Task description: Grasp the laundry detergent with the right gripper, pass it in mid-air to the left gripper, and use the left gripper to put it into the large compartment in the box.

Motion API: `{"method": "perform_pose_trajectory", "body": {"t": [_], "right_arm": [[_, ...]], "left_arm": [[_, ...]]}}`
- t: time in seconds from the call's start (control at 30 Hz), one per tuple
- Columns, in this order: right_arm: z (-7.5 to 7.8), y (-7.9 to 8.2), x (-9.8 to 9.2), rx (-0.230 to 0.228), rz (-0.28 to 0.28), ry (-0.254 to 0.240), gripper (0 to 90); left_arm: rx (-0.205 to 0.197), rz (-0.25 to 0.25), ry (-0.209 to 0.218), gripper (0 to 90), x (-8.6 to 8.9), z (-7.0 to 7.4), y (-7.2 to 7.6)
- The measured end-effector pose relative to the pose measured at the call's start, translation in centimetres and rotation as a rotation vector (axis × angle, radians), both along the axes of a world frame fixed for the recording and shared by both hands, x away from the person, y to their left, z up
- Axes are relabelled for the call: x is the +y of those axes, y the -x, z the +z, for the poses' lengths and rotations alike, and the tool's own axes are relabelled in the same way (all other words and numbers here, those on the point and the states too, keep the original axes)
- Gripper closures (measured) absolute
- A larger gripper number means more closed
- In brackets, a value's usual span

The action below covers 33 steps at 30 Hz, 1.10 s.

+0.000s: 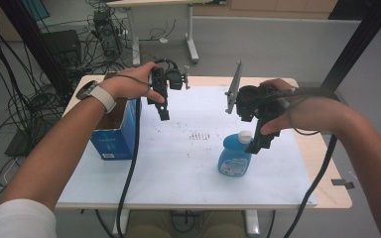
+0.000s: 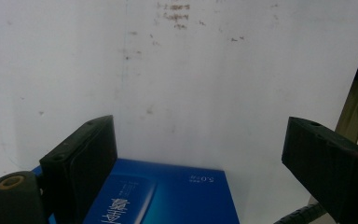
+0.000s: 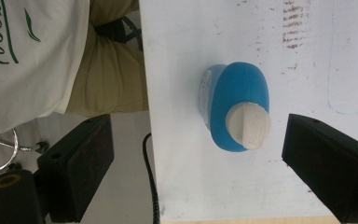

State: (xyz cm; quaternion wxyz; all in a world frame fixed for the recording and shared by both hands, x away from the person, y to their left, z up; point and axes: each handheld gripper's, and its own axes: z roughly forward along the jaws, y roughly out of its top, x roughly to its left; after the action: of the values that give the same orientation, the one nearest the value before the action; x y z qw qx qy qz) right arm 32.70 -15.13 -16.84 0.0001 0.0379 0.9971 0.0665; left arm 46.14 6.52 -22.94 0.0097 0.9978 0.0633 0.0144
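Right tongs (image 3: 198, 161) held above the tabletop (image 3: 307, 70), jaws wide apart, nothing between the pads. Blue bottle (image 3: 240, 93) with white cap (image 3: 248, 125) stands below, seen from above. Brown marks on the white surface. Person's white shirt (image 3: 32, 56) beyond the table edge.

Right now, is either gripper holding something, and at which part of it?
Nothing is held. The left gripper hangs open above the blue box, and the right gripper stands open over the white cap of the blue bottle, not touching it.
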Motion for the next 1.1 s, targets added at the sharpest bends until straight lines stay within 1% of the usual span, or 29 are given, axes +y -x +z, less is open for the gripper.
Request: {"method": "perform_pose_trajectory", "body": {"t": [0.37,0.57,0.67,0.73,0.8,0.83,0.97,1.03,1.1], "right_arm": [[0.3,-0.2,-0.2,-0.03,-0.012,-0.002,7.8],[0.4,-0.4,-0.5,-0.044,-0.012,-0.018,6.8],[0.4,-0.4,-0.8,-0.047,-0.012,-0.026,6.6],[0.3,-0.4,-0.9,-0.048,-0.018,-0.025,6.6],[0.1,-0.5,-1.2,-0.055,-0.018,-0.031,6.6],[0.0,-0.5,-1.4,-0.067,-0.008,-0.031,6.7],[-0.3,-0.6,-2.0,-0.074,-0.021,-0.034,6.1],[-0.4,-0.7,-2.4,-0.086,-0.017,-0.051,5.6],[-0.5,-0.7,-2.9,-0.089,-0.032,-0.061,5.3]], "left_arm": [[0.003,0.003,0.0,10.5,0.2,0.1,0.0],[0.005,0.005,-0.001,10.5,0.2,0.1,0.0],[0.0,0.006,0.01,10.5,0.2,0.0,0.0],[0.0,0.008,0.008,10.5,0.1,0.1,0.0],[-0.002,0.005,0.01,10.6,0.1,0.1,0.0],[-0.005,0.006,0.013,10.5,0.1,0.0,0.1],[-0.007,0.004,0.016,10.5,0.1,0.1,0.2],[-0.006,0.004,0.015,10.5,0.1,0.1,0.2],[-0.009,0.004,0.017,10.6,0.2,0.1,0.3]]}}
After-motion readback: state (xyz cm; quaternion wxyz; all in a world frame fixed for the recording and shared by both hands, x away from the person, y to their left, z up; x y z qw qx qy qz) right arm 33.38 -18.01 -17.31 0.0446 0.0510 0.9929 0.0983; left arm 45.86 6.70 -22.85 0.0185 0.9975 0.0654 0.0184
